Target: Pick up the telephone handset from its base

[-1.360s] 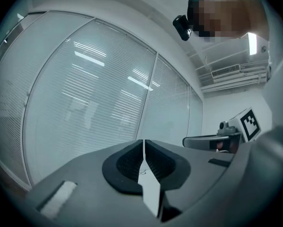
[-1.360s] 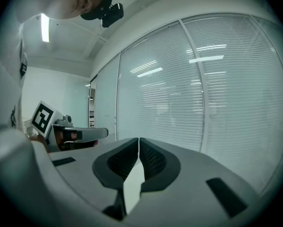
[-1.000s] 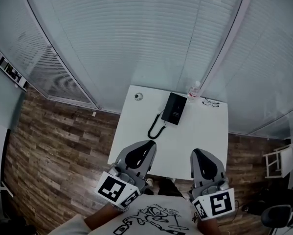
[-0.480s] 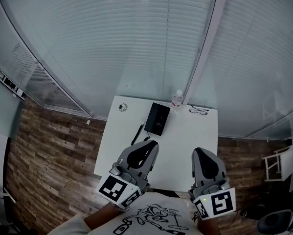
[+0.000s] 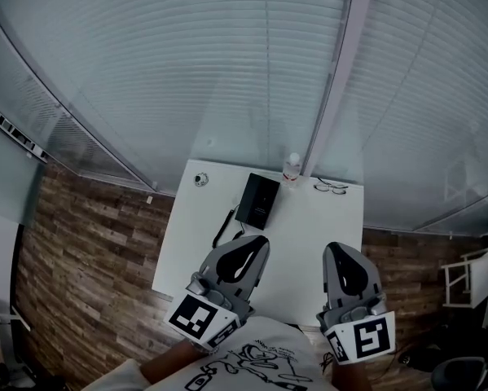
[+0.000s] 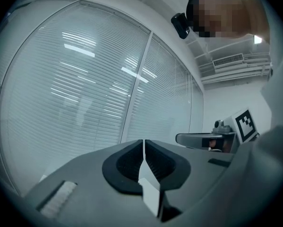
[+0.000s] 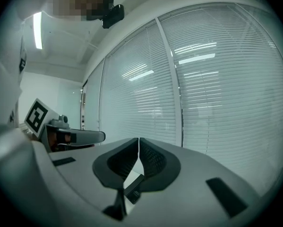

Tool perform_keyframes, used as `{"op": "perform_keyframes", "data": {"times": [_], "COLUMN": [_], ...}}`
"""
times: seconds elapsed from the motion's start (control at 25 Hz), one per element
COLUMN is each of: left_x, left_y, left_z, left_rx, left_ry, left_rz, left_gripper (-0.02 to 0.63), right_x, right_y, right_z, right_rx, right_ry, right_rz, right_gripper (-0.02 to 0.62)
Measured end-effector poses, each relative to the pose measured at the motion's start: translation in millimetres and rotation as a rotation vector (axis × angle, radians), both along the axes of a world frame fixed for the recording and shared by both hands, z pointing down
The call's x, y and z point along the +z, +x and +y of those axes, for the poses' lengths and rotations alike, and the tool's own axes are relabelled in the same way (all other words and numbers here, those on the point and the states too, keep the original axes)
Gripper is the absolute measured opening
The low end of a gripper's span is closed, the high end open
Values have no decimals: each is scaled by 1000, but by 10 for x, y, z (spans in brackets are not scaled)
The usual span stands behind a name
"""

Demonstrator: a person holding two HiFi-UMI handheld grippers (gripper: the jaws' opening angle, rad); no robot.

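Approach is the step in hand, we judge: the telephone (image 5: 258,199), its handset (image 5: 249,200) seemingly not yet lifted, sits toward the far side of the white table (image 5: 325,226), well ahead of both grippers. Our left gripper (image 5: 258,241) and right gripper (image 5: 336,248) are clenched on nothing. Next we must reach forward, open one and straddle the handset.

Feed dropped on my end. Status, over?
Left gripper, right gripper shut, empty. Handset on base, untouched. Bottle beyond it, not in the way.
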State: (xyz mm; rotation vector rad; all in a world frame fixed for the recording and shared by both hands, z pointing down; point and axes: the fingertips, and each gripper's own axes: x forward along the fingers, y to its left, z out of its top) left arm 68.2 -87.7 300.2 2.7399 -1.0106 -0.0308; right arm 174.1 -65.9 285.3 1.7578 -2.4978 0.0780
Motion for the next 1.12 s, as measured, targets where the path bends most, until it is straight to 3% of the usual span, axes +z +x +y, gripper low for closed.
{"op": "perform_keyframes", "data": {"times": [0.2, 0.6, 0.88, 1.12], "left_x": [-39, -62, 104, 418], "left_y": [-113, -599, -580, -567], "left_z": [-215, -569, -757, -884], "left_rx": [11, -6, 15, 13], "left_ry": [43, 35, 29, -28], "left_rz": [-19, -8, -9, -42], "left_gripper": [15, 15, 17, 18], "right_x": [48, 56, 216, 410], "right_y": [-109, -559, -538, -499], "right_z": [-206, -404, -582, -653], "right_rx": [10, 10, 13, 16], "right_ry": [1, -28, -60, -102], "right_rz": [7, -5, 2, 7], "right_gripper": [8, 8, 8, 8]}}
